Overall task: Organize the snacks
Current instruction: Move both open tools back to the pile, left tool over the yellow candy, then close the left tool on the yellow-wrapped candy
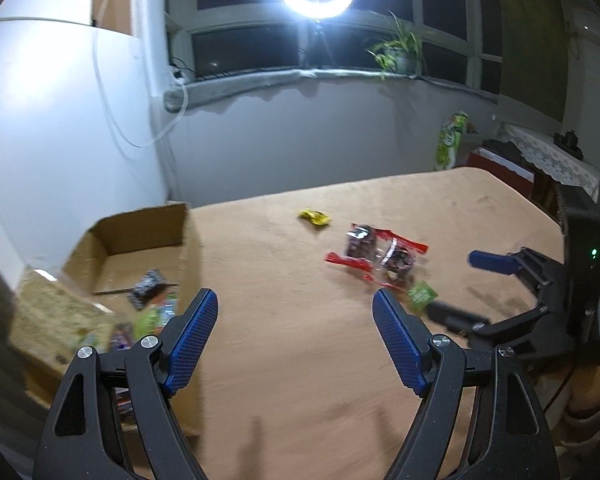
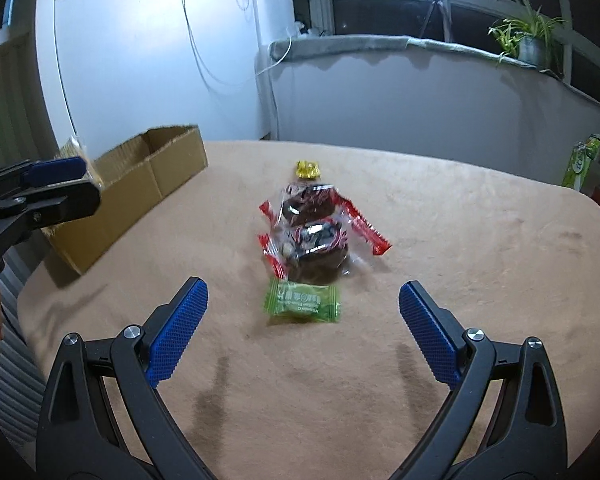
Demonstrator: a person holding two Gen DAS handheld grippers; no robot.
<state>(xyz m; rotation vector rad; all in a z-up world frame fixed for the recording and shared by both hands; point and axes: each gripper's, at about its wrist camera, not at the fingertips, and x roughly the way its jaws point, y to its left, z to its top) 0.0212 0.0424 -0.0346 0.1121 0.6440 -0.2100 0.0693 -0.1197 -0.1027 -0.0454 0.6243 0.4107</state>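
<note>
Right wrist view: the right claw stands wide apart and empty, framing the small green foil candy packet at the frame centre on the tan surface, probably to pick it. The left claw is also spread, empty, beside the brown cardboard box at left, where snacks collect.

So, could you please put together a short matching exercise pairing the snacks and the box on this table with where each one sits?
Things:
1. small green wrapped candy
2. small yellow wrapped candy
3. clear red-edged packets of dark snacks
4. open brown cardboard box

Places:
A. at the table's left edge, with snacks already inside
B. farthest from the right gripper, beyond the packets
C. in the middle of the row, between the two candies
D. nearest the right gripper, just ahead of its open fingers

Pairs: 1-D, 2-B, 3-C, 4-A
</note>
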